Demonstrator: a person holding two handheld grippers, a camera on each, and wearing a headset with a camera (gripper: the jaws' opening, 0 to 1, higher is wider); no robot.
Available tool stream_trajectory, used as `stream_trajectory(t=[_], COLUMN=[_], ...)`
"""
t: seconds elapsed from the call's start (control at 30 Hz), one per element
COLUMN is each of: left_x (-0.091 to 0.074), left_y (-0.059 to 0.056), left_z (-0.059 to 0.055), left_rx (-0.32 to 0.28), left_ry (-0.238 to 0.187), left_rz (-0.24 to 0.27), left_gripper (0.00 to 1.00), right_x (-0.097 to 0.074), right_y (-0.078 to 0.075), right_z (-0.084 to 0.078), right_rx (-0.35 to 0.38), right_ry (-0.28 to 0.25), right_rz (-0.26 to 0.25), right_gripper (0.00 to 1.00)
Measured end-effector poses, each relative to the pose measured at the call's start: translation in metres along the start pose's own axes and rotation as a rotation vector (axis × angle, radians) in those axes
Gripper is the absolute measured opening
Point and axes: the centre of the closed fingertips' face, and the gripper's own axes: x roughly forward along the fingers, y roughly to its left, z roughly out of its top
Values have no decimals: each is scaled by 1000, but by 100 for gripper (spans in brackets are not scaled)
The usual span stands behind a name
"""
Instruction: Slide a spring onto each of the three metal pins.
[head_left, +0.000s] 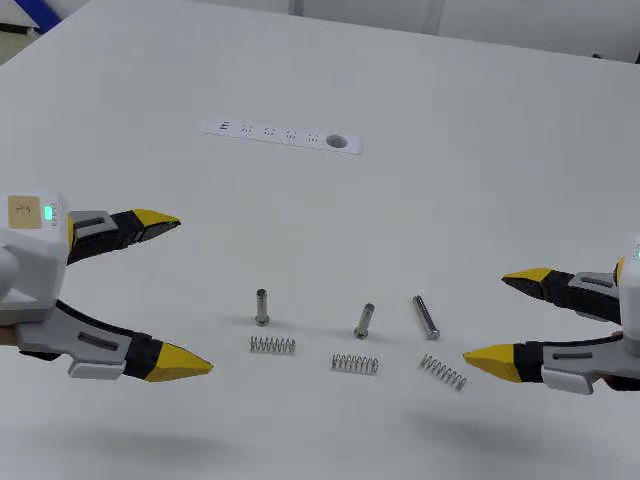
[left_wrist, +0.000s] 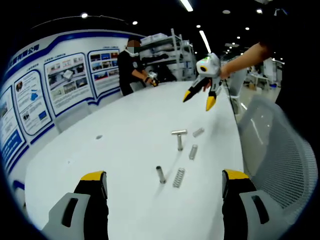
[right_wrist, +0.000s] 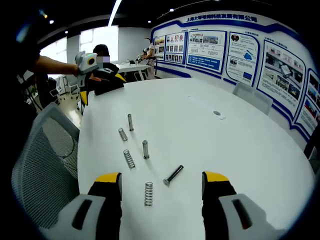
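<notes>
Low in frame, pins (head_left: 364, 320) and springs (head_left: 355, 364) lie between left gripper (head_left: 194, 295) and right gripper (head_left: 484, 316), both jaws agape; open desk (head_left: 450, 150) around.

Head view from above; opposed low gripper views, pins (head_left: 364, 320) between

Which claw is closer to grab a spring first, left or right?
Probably the right. The right gripper is open and its lower tip almost reaches the rightmost spring. The left gripper is open too, but sits farther from the leftmost spring.
</notes>
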Motion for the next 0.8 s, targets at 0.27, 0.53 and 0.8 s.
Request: stream_trajectory(t=[0.27, 0.53, 0.8], left_x=[5, 11, 9], left_y=[-12, -19, -15], left_z=[-3, -14, -29], left_rx=[15, -6, -43], left_ry=[4, 13, 31], left_rz=[-37, -54, -40], left_gripper=[97, 97, 96], right_x=[24, 55, 75], right_y=[-11, -27, -34], right_z=[-1, -14, -28], right_rx=[9, 156, 146], right_ry=[26, 46, 109], right_rz=[-9, -60, -94], right_gripper=[57, 44, 37])
